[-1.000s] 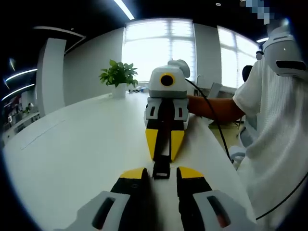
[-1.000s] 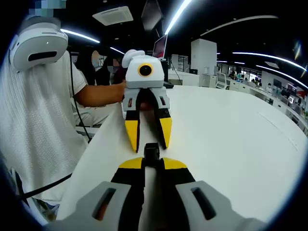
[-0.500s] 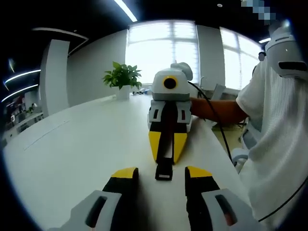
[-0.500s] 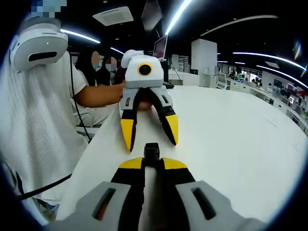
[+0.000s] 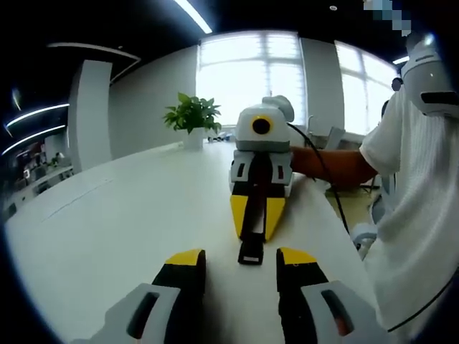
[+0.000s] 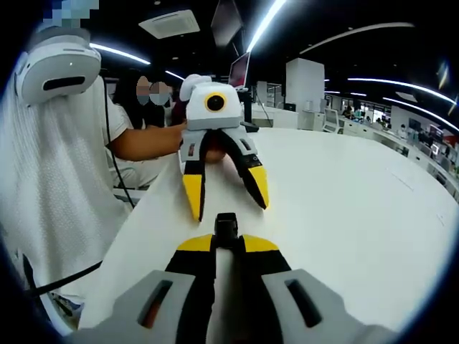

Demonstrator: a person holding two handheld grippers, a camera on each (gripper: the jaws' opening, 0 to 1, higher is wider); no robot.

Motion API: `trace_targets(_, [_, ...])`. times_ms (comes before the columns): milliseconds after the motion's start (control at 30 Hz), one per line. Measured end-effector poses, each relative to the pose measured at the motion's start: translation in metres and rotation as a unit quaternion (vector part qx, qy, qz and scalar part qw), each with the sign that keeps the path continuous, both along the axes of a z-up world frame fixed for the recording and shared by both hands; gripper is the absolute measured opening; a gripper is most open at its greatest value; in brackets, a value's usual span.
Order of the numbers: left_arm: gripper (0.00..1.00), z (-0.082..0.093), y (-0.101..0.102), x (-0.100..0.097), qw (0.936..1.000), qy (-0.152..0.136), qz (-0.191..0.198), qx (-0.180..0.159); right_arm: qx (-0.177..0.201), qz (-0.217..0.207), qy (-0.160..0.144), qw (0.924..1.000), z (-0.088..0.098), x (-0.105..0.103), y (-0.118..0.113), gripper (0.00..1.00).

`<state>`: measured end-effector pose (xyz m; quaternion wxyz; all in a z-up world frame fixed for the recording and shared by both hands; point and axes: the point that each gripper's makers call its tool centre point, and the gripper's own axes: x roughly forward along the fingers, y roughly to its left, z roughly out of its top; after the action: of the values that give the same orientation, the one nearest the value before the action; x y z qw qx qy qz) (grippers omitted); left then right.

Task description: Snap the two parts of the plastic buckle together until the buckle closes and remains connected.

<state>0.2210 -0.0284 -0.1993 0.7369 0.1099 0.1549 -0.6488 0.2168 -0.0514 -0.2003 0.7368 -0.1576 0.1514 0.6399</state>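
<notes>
The black plastic buckle [image 5: 252,223] shows as one long strip, clamped between the yellow-tipped jaws of my right gripper [image 5: 255,233], which faces the left gripper view. Its free end pokes out toward my left gripper [image 5: 242,258], whose jaws stand wide apart with nothing between them. In the right gripper view my right gripper [image 6: 226,244] is shut on the buckle [image 6: 226,223], and the left gripper [image 6: 226,203] sits just beyond the buckle's tip, open and clear of it. Both hover low over the white table [image 5: 122,215].
A potted plant [image 5: 192,116] stands at the table's far end. A person in a white shirt [image 6: 50,186] with a headset sits along the table's edge, with a black cable [image 5: 330,193] trailing from the right gripper. Office desks [image 6: 373,129] fill the background.
My left gripper's jaws have spread wide and let go of the buckle, then drawn back a little. The right gripper keeps its hold on the buckle.
</notes>
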Motion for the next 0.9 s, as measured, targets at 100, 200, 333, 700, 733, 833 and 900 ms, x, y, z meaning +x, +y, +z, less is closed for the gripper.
trace_targets(100, [0.39, 0.001, 0.003, 0.005, 0.9998, 0.000, 0.017, -0.004, 0.000, -0.002, -0.001, 1.0000, 0.000, 0.005, -0.002, 0.12])
trace_targets(200, [0.39, 0.002, 0.006, 0.010, 0.9995, -0.001, 0.032, -0.008, 0.000, -0.002, 0.000, 1.0000, 0.001, 0.009, -0.004, 0.12])
trace_targets(333, [0.39, 0.004, 0.010, 0.019, 0.9981, 0.000, 0.060, -0.017, -0.001, -0.004, 0.001, 1.0000, 0.001, 0.023, -0.008, 0.12])
trace_targets(700, [0.39, 0.005, 0.020, 0.038, 0.9925, -0.005, 0.121, -0.021, -0.002, -0.009, 0.003, 1.0000, 0.001, 0.054, -0.012, 0.12])
trace_targets(733, [0.39, 0.005, 0.021, 0.040, 0.9917, -0.006, 0.127, -0.020, -0.003, -0.008, 0.003, 1.0000, 0.002, 0.056, -0.012, 0.12])
trace_targets(833, [0.39, 0.006, 0.023, 0.044, 0.9895, -0.007, 0.143, -0.021, -0.006, -0.007, 0.004, 0.9999, 0.002, 0.064, -0.014, 0.12])
trace_targets(900, [0.39, 0.007, 0.024, 0.047, 0.9879, -0.009, 0.153, -0.024, -0.005, -0.007, 0.004, 1.0000, 0.003, 0.070, -0.015, 0.12])
